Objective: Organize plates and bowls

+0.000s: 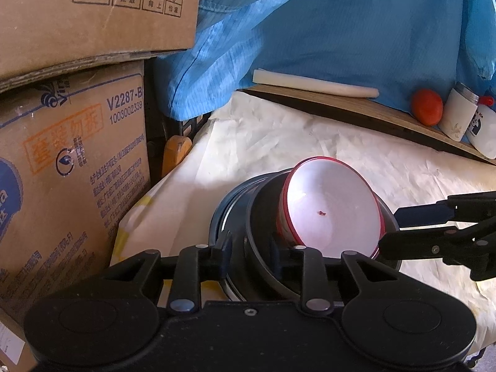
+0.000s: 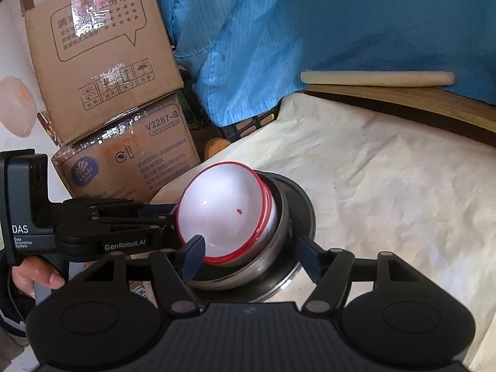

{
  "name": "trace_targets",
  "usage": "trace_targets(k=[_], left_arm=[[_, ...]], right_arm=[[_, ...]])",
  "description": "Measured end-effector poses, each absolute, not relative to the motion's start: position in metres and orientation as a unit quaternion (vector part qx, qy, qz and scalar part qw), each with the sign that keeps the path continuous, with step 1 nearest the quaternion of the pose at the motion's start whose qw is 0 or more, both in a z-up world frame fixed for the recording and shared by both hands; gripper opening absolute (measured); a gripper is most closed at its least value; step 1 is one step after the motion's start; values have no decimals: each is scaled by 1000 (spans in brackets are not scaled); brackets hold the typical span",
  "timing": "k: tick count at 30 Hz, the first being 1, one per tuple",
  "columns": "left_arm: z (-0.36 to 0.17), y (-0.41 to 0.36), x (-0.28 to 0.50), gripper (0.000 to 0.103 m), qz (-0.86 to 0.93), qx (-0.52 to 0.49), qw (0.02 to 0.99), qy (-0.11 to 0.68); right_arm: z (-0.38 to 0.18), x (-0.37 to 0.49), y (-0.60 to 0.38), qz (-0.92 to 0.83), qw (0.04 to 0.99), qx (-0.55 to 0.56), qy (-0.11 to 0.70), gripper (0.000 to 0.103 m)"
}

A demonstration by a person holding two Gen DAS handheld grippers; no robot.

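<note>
One tilted red-rimmed bowl [image 1: 331, 210] inside steel bowl [image 2: 272, 257]

On the covered table [image 2: 387, 186] a bowl [image 2: 223, 207] sits tilted inside a metal bowl [image 2: 269, 248], and this one rests on a plate [image 2: 305, 214]. The left gripper [image 1: 251, 249] stands on the near-left rim of the stack; the right gripper [image 2: 249, 255] has one finger on each side of the bowl's edge. To the left, two cardboard boxes [image 1: 71, 161] are stacked. Behind the table runs a wooden board [image 1: 356, 108]; on it lie a roll [image 1: 313, 83], a round fruit [image 1: 427, 107] and a cup [image 1: 457, 114].
</note>
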State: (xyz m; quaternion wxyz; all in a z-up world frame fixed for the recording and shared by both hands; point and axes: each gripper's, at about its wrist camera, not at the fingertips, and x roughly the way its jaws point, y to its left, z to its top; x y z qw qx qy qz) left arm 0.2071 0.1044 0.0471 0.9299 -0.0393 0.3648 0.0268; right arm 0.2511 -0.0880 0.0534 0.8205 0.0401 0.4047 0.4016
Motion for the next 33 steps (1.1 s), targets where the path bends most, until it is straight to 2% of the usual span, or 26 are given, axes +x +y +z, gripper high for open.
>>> trace_targets(k=[2, 3, 4, 7, 17, 20, 26, 28, 33], left_arm=[[47, 103, 206, 31, 28, -34, 931, 363], [48, 102, 205, 41, 34, -28, 932, 361], [48, 101, 204, 56, 49, -21, 931, 360], [48, 105, 201, 68, 67, -15, 934, 349], [52, 108, 191, 73, 67, -30, 936, 345], [54, 109, 186, 78, 72, -35, 938, 338], [61, 110, 174, 87, 76, -42, 944, 320], [63, 109, 169, 94, 66, -46, 947, 311], [70, 98, 160, 96, 54, -34, 955, 291]], right_arm=[[54, 250, -90, 398, 824, 41, 401, 76], [54, 250, -92, 398, 825, 42, 399, 78], [55, 249, -93, 397, 827, 42, 397, 78], [56, 247, -95, 394, 830, 44, 392, 81], [62, 238, -101, 387, 843, 54, 369, 88], [66, 234, -105, 378, 853, 63, 355, 94], [73, 228, -115, 367, 864, 74, 335, 97], [74, 225, -117, 367, 866, 77, 330, 98], [78, 216, -123, 364, 874, 78, 312, 100]])
